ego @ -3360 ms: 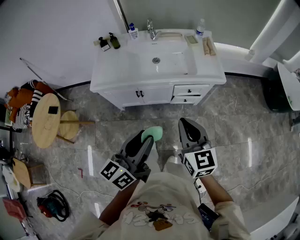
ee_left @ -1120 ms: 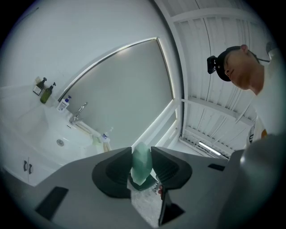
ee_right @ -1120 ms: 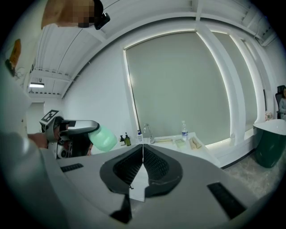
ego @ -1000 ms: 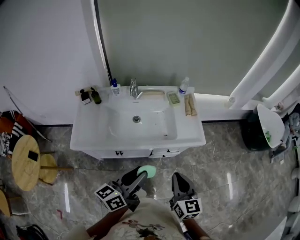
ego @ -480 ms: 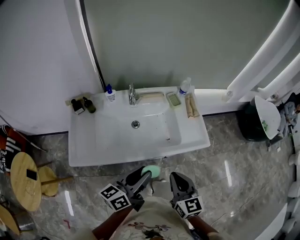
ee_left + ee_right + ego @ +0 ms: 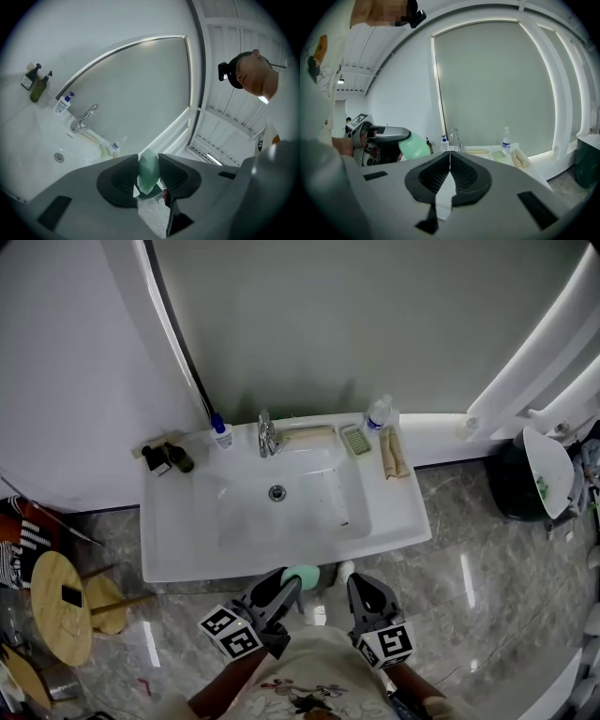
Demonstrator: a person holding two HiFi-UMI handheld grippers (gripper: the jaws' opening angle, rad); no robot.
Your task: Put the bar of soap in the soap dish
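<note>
- Left claw (image 6: 284, 589) is clamped on the bar of soap (image 6: 149, 165), which is pale green and pinched edge-on, with a good chunk poking out past the tips. It's up in the air in front of the sink surface (image 6: 178, 554), well short of the soap dish (image 6: 353, 439).
- Right claw (image 6: 449, 158) is squeezed closed on nothing, hanging just beside the left one.
- Biggest risk imo: soap is slick and the grip looks narrow. Any jolt or twist on the reach could squirt it out onto the floor or into the basin (image 6: 309, 498).
- The dish is small and sits at the back edge (I'm taking it to be the green ridged thing right of the faucet (image 6: 267, 437)). Letting go too high or off-centre could send the bar skidding off.
- Crowded neighbours: water bottle (image 6: 379, 413) just behind the dish, rolled towels (image 6: 394, 456) just beside it. A wide claw coming in could tip the bottle.
- Pump bottle (image 6: 221, 435) and dark bottles (image 6: 167, 458) over on the left are well clear.
</note>
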